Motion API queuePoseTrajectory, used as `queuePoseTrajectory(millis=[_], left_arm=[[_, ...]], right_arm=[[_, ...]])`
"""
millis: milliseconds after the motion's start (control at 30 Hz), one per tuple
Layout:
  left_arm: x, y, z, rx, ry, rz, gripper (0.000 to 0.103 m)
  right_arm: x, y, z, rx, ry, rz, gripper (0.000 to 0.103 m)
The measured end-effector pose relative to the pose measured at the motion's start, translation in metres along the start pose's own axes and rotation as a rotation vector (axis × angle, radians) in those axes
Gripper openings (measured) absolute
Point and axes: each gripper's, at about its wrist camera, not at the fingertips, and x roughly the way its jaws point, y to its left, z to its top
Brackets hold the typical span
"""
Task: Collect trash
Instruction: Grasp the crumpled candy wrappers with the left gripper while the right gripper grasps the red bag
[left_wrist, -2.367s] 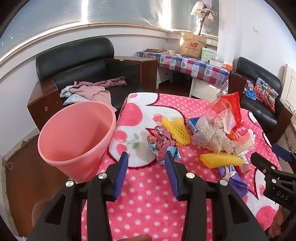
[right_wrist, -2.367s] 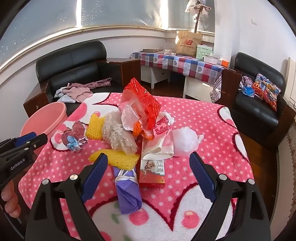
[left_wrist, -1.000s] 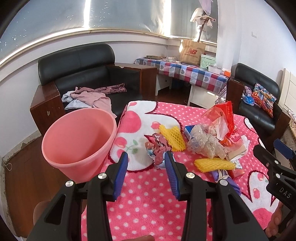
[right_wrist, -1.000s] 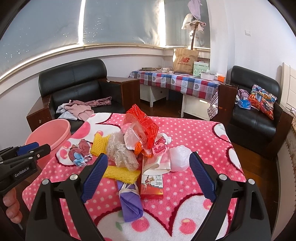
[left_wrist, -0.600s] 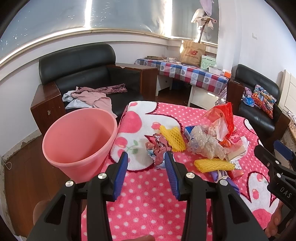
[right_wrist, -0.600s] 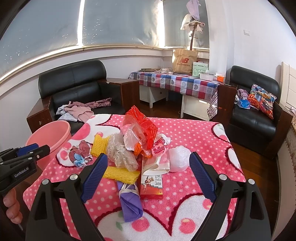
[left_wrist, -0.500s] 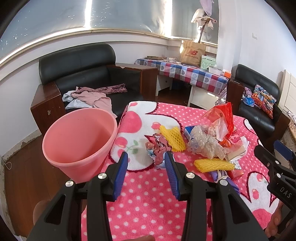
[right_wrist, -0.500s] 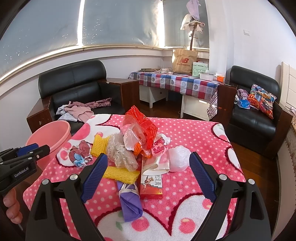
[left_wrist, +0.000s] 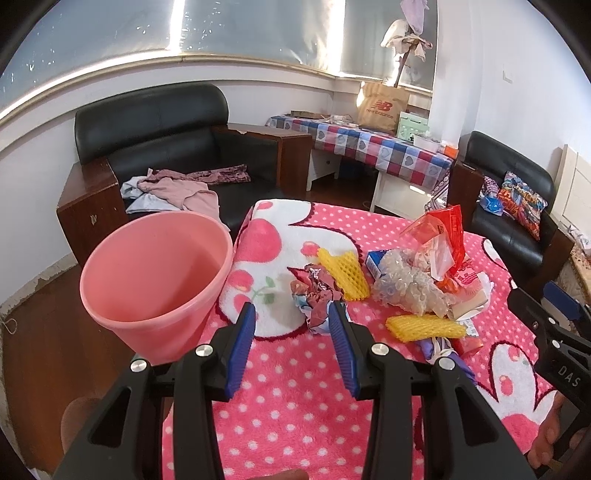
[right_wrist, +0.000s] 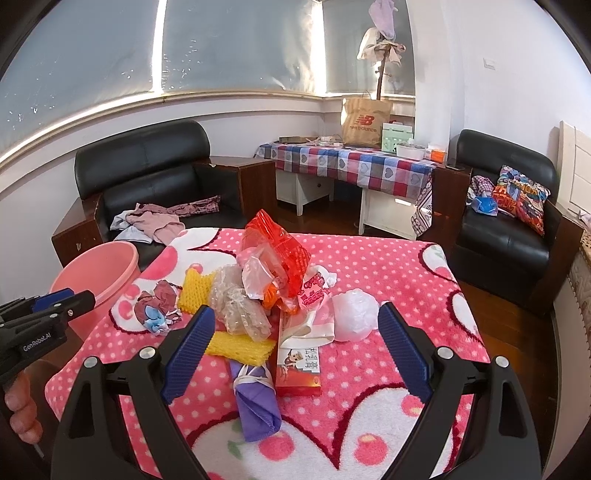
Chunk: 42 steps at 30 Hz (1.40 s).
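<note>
**Trash pile untouched, both claws spread and empty**

Ahead of both claws, a table under a pink dotted blanket (right_wrist: 369, 258) is seen, and a pink bucket (left_wrist: 155, 273) is placed off its edge, ahead and to the left of the left gripper (left_wrist: 291, 332). That claw is held spread, nothing pinched. A crumpled wrapper (left_wrist: 314, 295) is found just beyond its tips, closer to the right-hand finger. The right gripper (right_wrist: 295, 339) is spread wide and empty above a yellow foam net (right_wrist: 240, 345) and a purple bag (right_wrist: 256, 402). Trouble is judged likely if blanket pile is pinched along with the wrapper, or if the light wad is dropped short of the bucket rim.
</note>
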Motion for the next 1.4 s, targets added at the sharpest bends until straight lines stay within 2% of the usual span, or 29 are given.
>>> queuePoseTrajectory(millis=[167,333,633,1000,1167,1300,1400], left_arm=[[0.007,0.013,-0.002,-0.04,0.031,-0.029,0.04],[0.022,0.023,-0.006,-0.091,0.111,-0.086,0.042],[0.048,0.016,-0.005,-0.104,0.176,-0.155,0.042],[0.091,-0.003,0.004,-0.07,0.223,-0.156,0.041],[0.106,-0.004,0.005,-0.065,0.247,-0.166,0.017],[0.101,-0.004,0.004,-0.055,0.218,-0.164,0.014],[0.092,-0.004,0.003,-0.047,0.198,-0.172,0.013]], right_arm=[[0.004,-0.002,-0.002,0.007,0.006,0.003,0.09],[0.008,-0.005,-0.005,0.014,0.017,0.009,0.09],[0.017,-0.01,-0.009,0.017,0.039,0.031,0.09],[0.032,-0.018,-0.006,0.029,0.066,0.065,0.09],[0.04,-0.022,-0.001,0.038,0.074,0.084,0.09],[0.047,-0.024,0.006,0.048,0.077,0.108,0.089],[0.052,-0.024,0.015,0.045,0.073,0.124,0.085]])
